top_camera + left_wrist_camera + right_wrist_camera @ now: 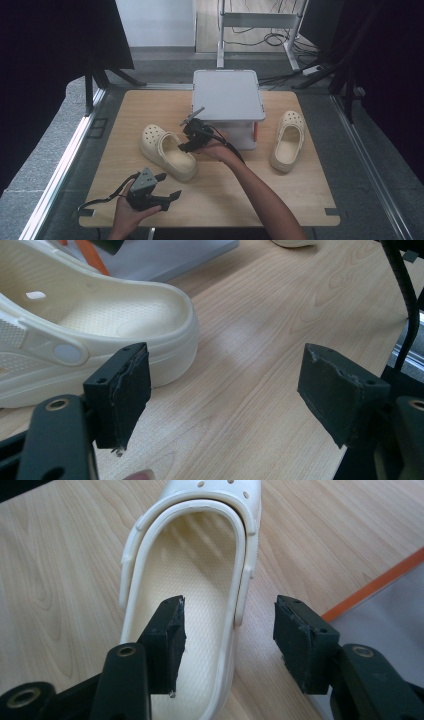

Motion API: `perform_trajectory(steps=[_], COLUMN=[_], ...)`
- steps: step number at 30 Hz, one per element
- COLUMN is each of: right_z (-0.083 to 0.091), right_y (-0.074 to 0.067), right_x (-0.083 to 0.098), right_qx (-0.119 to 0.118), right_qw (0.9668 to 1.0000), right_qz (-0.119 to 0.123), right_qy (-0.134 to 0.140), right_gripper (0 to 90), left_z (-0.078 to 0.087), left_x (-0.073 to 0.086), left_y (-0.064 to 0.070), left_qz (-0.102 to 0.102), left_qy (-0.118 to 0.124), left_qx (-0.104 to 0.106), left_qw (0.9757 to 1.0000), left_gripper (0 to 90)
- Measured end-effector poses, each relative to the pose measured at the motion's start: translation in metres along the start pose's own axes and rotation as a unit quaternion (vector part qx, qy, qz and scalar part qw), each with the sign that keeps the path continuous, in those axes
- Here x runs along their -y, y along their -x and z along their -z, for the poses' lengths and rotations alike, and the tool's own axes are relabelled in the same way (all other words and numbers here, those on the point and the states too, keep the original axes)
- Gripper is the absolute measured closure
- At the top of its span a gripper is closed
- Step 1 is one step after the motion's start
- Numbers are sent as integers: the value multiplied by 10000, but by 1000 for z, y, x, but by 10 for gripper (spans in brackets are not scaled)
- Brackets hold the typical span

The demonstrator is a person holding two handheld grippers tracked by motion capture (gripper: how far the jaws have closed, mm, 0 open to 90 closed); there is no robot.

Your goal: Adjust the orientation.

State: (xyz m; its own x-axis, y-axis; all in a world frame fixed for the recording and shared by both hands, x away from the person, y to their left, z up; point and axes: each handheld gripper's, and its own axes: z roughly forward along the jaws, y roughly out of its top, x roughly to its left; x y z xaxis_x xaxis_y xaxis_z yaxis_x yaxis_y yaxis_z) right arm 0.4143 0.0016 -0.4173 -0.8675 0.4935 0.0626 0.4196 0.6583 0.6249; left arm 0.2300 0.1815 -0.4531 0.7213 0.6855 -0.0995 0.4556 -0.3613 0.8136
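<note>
A cream clog [167, 150] lies left of centre on the wooden table, its heel toward the front right. My right gripper [185, 145] hovers over its heel end, open. In the right gripper view the jaws [230, 605] straddle one side wall of the clog [200, 545], one pad over the footbed and the other outside, neither touching. A second cream clog [288, 140] lies at the right, toe pointing away. My left gripper [169, 186] is held low near the front edge, open and holding nothing. In the left gripper view the jaws [225, 360] point past the clog's heel [100, 315].
A grey flat-topped box [227, 97] with an orange trim stands at the middle back of the table [280, 195], close behind the right gripper. Black curtains flank both sides. A metal frame and cables sit on the floor beyond the table.
</note>
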Motion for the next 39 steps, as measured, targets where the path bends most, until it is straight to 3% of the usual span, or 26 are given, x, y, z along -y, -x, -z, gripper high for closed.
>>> perform_trajectory(steps=[20,39], right_z=[-48,-66], right_y=[5,12], right_x=[-25,-24], right_qx=[50,-58], right_qw=[9974,9965], right_qz=[-18,-291], right_qy=[-713,-785], right_gripper=[549,735], left_z=[1,0], left_x=[0,1], left_y=[0,0], left_qz=[-33,-54], left_qy=[-4,-33], left_qx=[1,-32], left_qw=[10000,10000], left_gripper=[217,218])
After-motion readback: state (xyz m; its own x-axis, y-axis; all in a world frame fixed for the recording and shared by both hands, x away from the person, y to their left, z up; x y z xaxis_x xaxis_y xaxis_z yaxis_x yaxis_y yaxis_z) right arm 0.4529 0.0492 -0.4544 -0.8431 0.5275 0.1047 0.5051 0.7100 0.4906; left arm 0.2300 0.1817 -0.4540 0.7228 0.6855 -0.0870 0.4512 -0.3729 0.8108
